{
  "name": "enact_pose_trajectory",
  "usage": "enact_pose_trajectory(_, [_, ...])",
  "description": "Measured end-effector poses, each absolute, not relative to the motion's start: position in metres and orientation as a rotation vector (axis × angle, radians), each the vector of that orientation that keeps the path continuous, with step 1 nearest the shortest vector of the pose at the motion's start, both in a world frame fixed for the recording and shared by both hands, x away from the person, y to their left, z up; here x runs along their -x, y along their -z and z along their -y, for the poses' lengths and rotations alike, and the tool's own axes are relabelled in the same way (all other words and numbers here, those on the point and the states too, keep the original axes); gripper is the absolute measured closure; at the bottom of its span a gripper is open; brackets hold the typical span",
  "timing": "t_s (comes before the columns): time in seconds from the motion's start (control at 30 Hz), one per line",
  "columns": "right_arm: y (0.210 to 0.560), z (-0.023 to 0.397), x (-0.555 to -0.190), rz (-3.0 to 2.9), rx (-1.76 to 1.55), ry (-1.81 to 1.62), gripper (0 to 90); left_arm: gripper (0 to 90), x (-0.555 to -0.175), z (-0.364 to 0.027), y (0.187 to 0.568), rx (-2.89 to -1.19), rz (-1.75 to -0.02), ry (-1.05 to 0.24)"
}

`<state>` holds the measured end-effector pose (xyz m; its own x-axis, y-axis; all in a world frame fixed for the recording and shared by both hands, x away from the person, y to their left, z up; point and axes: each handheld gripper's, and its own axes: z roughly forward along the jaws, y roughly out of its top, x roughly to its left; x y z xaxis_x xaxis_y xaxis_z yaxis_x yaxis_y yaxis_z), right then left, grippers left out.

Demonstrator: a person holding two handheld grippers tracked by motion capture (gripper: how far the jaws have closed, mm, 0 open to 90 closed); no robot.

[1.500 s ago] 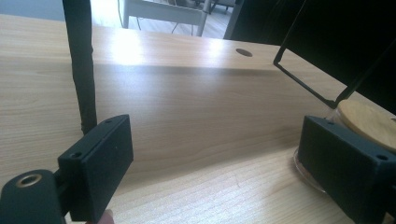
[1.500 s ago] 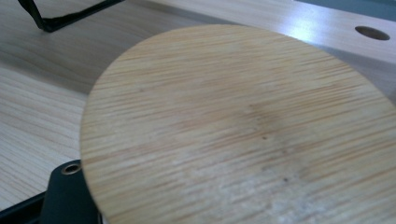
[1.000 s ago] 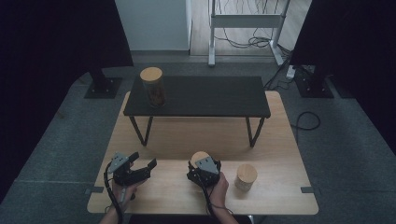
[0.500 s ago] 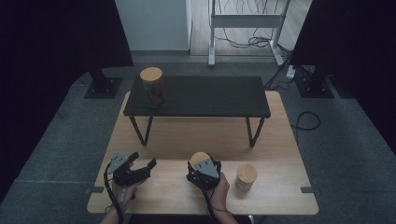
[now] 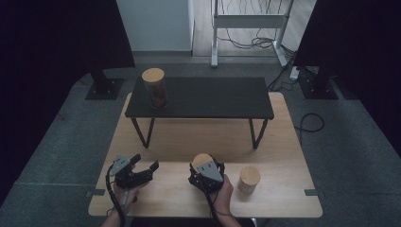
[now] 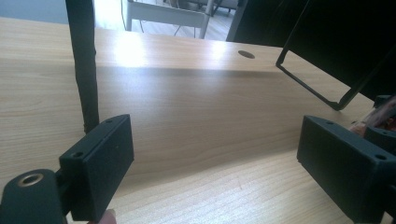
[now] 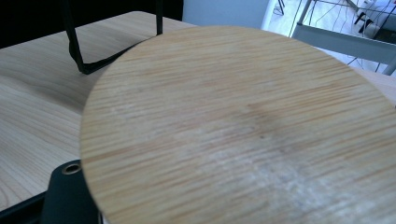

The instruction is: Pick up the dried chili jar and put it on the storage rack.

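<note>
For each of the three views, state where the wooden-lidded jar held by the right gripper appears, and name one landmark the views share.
High view: the held jar sits low and centre on the wooden table, in the right gripper.
Left gripper view: not in it.
Right gripper view: its round wooden lid covers most of the picture.
Shared landmark: the black bench's leg.

Lab-like recording space: black curtains (image 5: 56, 42), grey carpet floor (image 5: 71, 142), loose cables (image 5: 246, 40).

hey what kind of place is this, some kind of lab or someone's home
Most likely a lab or recording studio, not a home: black curtains hang around a wooden table, cables trail across the floor behind, and a person works two handheld grippers there among wooden-lidded jars.
</note>
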<state>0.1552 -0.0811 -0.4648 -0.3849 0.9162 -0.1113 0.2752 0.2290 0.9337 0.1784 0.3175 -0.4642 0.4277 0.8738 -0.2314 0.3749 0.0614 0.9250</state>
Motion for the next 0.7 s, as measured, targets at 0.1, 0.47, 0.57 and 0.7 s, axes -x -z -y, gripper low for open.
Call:
enact_pose_trajectory(0.1, [0.464,0.082,-0.154,-1.803,-1.102,-1.169,24.4,10.4,-0.179,-0.317,0.464,-1.535,-1.149,-0.541])
enact_pose_trajectory(0.47, [0.458,0.086,-0.150,-1.785,-1.091,-1.182,24.5,10.5,-0.180,-0.317,0.465,-1.539,-1.155,-0.541])
enact_pose_trajectory(0.57, [0.456,0.086,-0.149,-1.781,-1.086,-1.187,24.5,10.4,-0.180,-0.317,0.465,-1.540,-1.154,-0.541])
enact_pose_trajectory(0.7, [0.453,0.087,-0.148,-1.776,-1.078,-1.193,24.5,10.4,-0.180,-0.317,0.465,-1.539,-1.156,-0.541])
